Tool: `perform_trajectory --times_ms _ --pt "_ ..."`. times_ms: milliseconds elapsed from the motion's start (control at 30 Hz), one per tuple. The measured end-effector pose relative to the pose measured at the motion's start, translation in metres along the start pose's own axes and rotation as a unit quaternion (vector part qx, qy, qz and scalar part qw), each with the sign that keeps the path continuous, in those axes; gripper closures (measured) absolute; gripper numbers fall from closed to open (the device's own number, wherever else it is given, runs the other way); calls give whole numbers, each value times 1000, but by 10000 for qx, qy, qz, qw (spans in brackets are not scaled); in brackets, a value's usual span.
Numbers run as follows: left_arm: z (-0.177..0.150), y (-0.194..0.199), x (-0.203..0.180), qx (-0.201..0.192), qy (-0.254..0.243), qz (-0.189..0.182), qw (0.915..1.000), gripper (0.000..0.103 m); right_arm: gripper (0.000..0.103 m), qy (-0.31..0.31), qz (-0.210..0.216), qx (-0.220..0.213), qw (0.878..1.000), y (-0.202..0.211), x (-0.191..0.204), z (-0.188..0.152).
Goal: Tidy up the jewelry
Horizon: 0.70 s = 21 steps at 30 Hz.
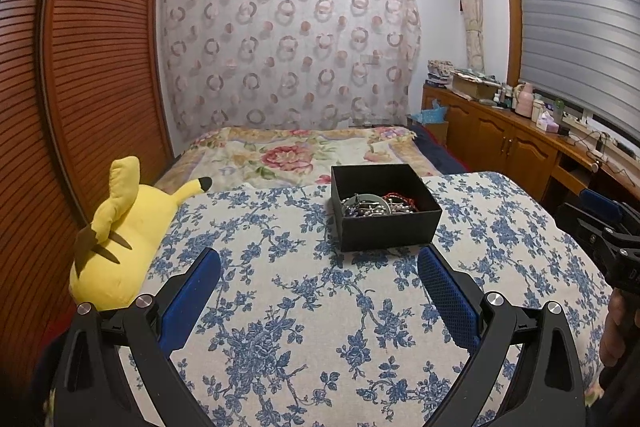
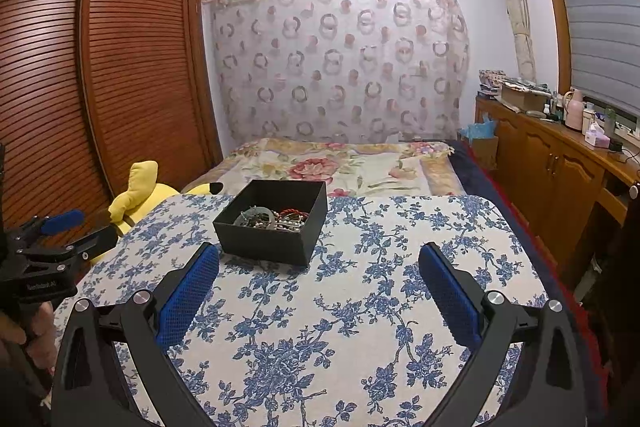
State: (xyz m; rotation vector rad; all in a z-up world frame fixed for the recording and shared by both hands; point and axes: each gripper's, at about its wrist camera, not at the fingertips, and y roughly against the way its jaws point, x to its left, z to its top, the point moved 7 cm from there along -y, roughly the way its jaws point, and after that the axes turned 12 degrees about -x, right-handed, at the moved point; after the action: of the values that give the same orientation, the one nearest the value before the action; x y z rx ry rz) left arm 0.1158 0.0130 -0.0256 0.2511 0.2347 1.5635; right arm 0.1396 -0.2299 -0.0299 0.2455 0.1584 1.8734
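At far center of the floral table (image 1: 280, 307), a black box (image 1: 384, 227) holds tangled jewelry (image 1: 376, 206): beads, red string, metal pieces. Left gripper (image 1: 319, 263) and right gripper (image 2: 319, 259) hover near it, both spread wide, gripping nothing. Yellow plush toy (image 1: 116, 247) lies left of the table.

Both views evenly lit by soft indoor light, moderate brightness. Shadows faint, a short one beside the box (image 1: 384, 207). No glare. Focus sharp at centre. Strong fisheye bending at the edges: wardrobe (image 1: 80, 67) and window (image 2: 600, 7) curve; corners vignetted black
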Motion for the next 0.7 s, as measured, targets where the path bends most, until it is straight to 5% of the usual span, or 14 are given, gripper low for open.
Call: perform_trajectory --times_ms 700 --pt "0 1 -2 -9 -6 -3 10000 8 2 0 4 4 10000 -1 1 -1"
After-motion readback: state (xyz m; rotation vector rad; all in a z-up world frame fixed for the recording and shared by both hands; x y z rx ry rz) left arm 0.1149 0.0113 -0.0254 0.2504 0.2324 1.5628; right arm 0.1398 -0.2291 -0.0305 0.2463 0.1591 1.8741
